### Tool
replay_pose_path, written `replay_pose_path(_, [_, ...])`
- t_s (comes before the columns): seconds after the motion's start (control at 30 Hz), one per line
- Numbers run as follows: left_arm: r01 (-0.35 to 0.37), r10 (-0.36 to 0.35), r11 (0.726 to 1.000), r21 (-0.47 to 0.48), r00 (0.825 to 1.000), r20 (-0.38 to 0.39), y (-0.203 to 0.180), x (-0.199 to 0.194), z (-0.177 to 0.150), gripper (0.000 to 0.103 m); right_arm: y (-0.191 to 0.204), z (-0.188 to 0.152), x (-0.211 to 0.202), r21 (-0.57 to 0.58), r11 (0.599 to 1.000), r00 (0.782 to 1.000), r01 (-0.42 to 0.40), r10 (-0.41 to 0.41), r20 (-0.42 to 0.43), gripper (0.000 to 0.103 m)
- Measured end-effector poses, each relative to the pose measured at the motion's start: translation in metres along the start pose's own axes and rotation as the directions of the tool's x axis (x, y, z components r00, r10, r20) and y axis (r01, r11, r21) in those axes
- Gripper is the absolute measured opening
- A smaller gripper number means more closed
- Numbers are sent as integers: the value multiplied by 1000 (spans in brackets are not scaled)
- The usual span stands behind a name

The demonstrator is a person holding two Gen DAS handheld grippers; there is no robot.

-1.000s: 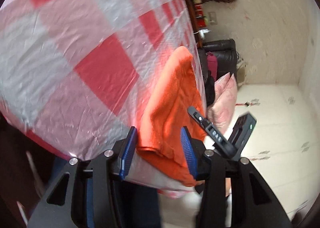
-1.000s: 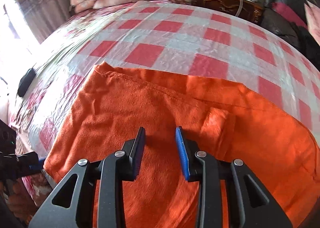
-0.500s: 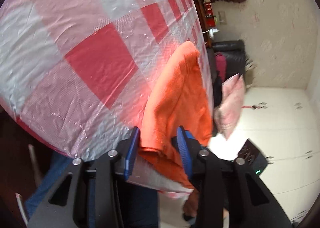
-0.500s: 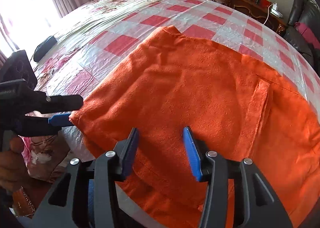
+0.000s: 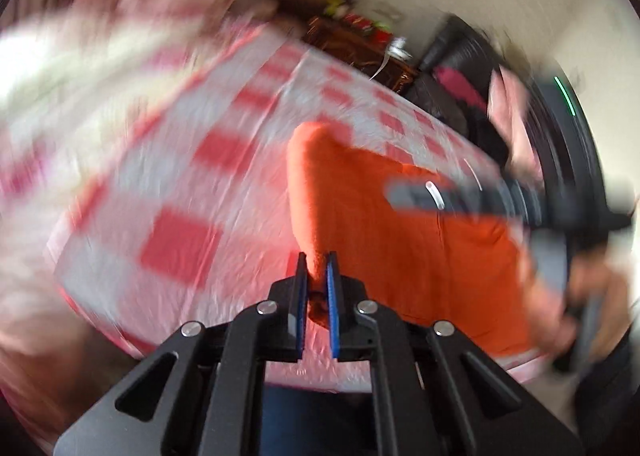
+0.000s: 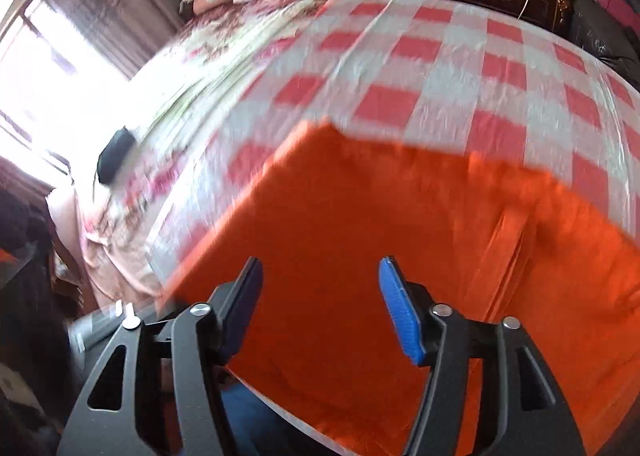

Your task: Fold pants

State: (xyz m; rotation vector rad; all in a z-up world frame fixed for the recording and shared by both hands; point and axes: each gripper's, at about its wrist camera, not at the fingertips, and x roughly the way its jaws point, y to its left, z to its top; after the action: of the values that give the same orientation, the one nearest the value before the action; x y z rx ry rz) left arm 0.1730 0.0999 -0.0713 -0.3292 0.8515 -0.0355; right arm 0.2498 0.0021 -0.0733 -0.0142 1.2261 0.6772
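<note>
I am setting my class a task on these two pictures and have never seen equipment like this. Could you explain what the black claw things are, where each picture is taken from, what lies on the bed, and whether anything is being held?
There is no robot here. A person holds a hand tool in each hand, each ending in a two-finger gripper with a wide-angle camera looking along its fingers. One picture comes from the left tool, the other from the right.

On the bed lies a red and white checked cover, and on it orange pants, which are to be folded.

The left gripper has just closed and now pinches an edge of the pants. The right gripper has just been opening; its fingers stand apart above the cloth and grip nothing. In the left picture it shows as a blurred dark shape at the right.
</note>
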Motion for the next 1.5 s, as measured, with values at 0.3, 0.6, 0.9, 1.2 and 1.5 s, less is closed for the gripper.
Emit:
replay_pose_path(0.3, [-205,144,893,401,974,178,-99,-1,-13,8,46,62,26,-156,986,974,56,-88,-207,70])
replay_pose_path(0.6, [-220,89,845,488,956,279,-131,-24,-7,8,15,62,9,-132,990,979,56,-80,-187,11])
replay_pose_path(0.9, [-127,-164,662,738,937,308,-275,-37,-35,8,-121,12,-140,120,989,995,-88,83,52,11])
replay_pose_path(1.2, [-189,-251,339,921,926,283,-404,37,-162,8,-302,-106,-175,374,902,974,-216,169,154,11])
replay_pose_path(1.5, [-298,-200,208,932,919,339,-407,84,-220,49,-349,-142,-135,421,886,979,-193,143,147,47])
